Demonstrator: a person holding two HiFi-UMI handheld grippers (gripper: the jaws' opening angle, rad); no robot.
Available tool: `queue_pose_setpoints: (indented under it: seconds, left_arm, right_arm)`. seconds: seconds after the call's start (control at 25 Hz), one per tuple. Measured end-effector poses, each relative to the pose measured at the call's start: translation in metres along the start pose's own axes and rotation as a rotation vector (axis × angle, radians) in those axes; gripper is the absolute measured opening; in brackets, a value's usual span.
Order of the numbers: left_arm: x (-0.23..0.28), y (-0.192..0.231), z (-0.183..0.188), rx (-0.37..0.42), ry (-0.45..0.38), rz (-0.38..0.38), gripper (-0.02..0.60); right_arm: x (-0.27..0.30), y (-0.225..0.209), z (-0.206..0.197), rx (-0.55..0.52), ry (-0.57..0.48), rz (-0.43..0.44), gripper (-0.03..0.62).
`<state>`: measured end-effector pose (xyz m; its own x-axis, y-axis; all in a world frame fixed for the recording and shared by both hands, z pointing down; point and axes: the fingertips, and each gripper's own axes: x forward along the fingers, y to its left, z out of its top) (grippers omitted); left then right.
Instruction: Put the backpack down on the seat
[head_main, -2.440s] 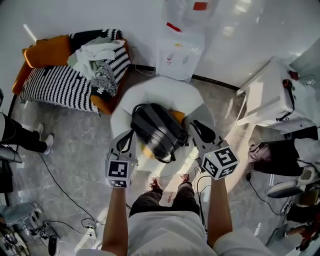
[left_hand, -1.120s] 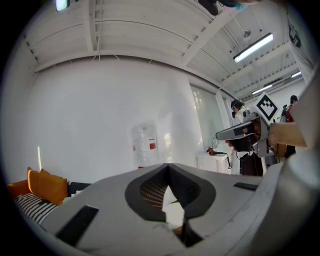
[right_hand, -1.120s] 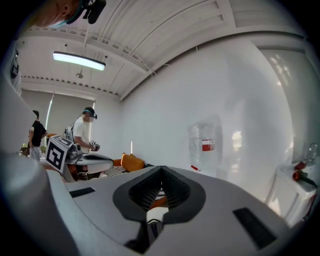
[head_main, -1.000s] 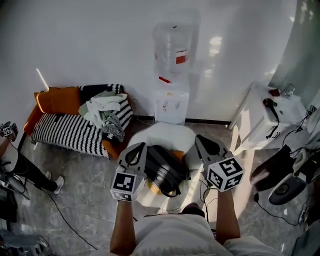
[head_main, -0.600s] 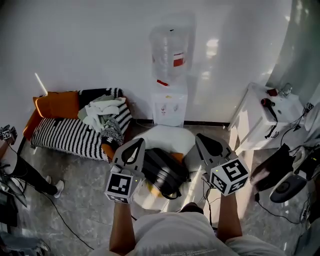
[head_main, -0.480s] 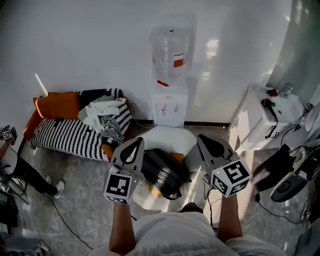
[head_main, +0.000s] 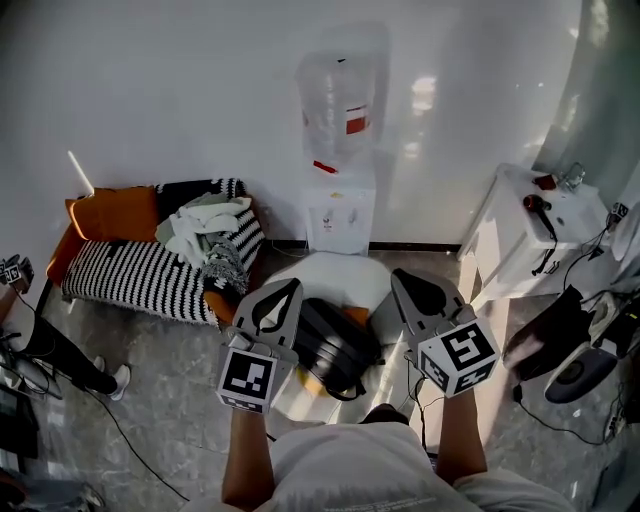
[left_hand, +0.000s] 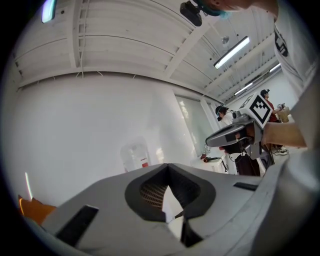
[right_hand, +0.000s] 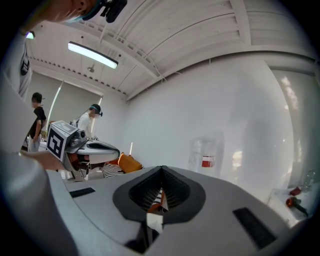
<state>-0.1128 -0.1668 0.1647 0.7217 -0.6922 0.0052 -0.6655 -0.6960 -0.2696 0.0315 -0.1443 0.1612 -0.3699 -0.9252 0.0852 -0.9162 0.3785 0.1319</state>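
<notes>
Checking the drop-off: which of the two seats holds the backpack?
The white round seat in front of the water dispenser; the backpack lies on it. The orange sofa holds striped covers and clothes.

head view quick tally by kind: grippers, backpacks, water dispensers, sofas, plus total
grippers: 2 (left gripper, right gripper)
backpack: 1
water dispenser: 1
sofa: 1
total: 5
</notes>
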Motion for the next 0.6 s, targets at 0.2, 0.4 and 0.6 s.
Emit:
queue_pose_setpoints:
  seconds: [0.2, 0.4, 0.6]
  left_arm:
    - [0.0019, 0.0035, 0.0, -0.004, -0.016, -0.003, 0.008]
    - [0.0058, 0.0013, -0.0003, 0.012, -0.023, -0.014, 0.007]
    - [0.007, -0.0042, -0.0017, 0.013, -0.019, -0.037, 0.008]
  right_arm:
    - [0.0029, 0.0012, -0.0008, -0.007, 0.001, 0.012, 0.003]
    - [0.0049, 0.0029, -0.0025, -0.018, 0.006, 0.028, 0.003]
    - [0.0034, -0.0008, -0.0034, -0.011, 0.006, 0.014, 0.003]
